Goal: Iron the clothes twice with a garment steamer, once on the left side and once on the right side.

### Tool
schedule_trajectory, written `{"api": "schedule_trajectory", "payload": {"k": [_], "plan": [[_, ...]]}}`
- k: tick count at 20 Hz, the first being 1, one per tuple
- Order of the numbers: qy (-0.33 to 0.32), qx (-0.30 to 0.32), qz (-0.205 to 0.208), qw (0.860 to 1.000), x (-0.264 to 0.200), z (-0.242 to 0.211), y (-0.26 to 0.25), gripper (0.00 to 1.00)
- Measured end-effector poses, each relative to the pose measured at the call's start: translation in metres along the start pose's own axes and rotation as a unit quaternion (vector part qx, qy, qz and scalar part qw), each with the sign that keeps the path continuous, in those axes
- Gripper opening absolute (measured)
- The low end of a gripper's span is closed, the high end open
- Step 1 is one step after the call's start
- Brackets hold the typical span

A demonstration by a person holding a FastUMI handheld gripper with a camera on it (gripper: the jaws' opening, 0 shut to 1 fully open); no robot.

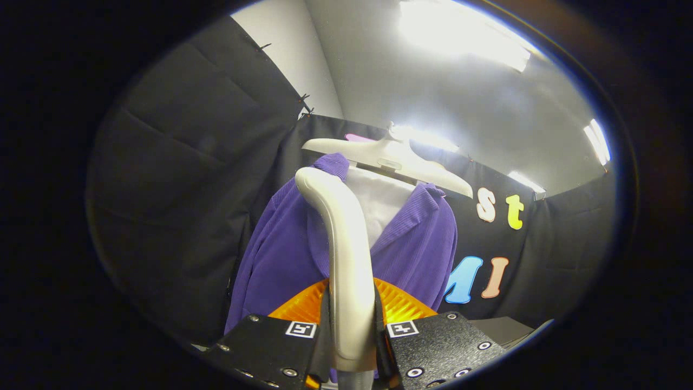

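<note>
**Steamer in grip, raised before the hanging jacket**

Landmark: the jacket (281, 254), purple, fine-ribbed like corduroy, hanging against the booth's black wall. Soft lapels fall open over a white panel (381, 203) at the chest. A pale plastic hanger (395, 160) carries it at the shoulders, smooth and broad-armed, its hook going up toward the ceiling lights.

The steamer (346, 260) stands in front of the jacket, between it and the camera. Its handle is a glossy off-white, rounded and bent over at the top, rising across the jacket's middle to collar height. Behind the handle, low against the jacket's hem, sits an orange ribbed part (403, 306), fan-shaped; likely the steamer's head or base, though it is mostly hidden and I cannot tell which.

The gripper (351, 338) has both fingers pressed on the lower handle, one on each side, no gap showing. Holding low on the shaft probably leaves the upper end free to sweep the cloth, and keeps the tool upright.

The handle lines up roughly with the jacket's centre opening, leaning no clearer to one side than the other. Whether the steamer touches the fabric is not readable from this angle. Judging by this, neither pass looks under way; the next move would be carrying the tool across to one front panel.
</note>
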State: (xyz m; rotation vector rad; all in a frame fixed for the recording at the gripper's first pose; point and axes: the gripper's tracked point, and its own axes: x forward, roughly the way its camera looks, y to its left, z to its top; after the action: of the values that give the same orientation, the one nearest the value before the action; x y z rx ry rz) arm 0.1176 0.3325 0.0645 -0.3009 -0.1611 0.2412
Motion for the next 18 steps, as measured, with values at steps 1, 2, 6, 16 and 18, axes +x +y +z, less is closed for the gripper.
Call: {"api": "schedule_trajectory", "payload": {"k": [1, 2, 6, 16, 18], "plan": [[0.001, -0.004, 0.0, 1.0, 0.003, 0.001, 0.003, 0.33], [0.003, -0.007, 0.001, 1.0, 0.005, -0.001, 0.006, 0.33], [0.011, -0.025, 0.002, 1.0, 0.011, -0.015, 0.014, 0.33], [0.043, -0.047, 0.019, 0.998, -0.014, -0.071, 0.031, 0.33], [0.055, -0.056, 0.027, 0.997, -0.021, -0.089, 0.037, 0.33]]}}
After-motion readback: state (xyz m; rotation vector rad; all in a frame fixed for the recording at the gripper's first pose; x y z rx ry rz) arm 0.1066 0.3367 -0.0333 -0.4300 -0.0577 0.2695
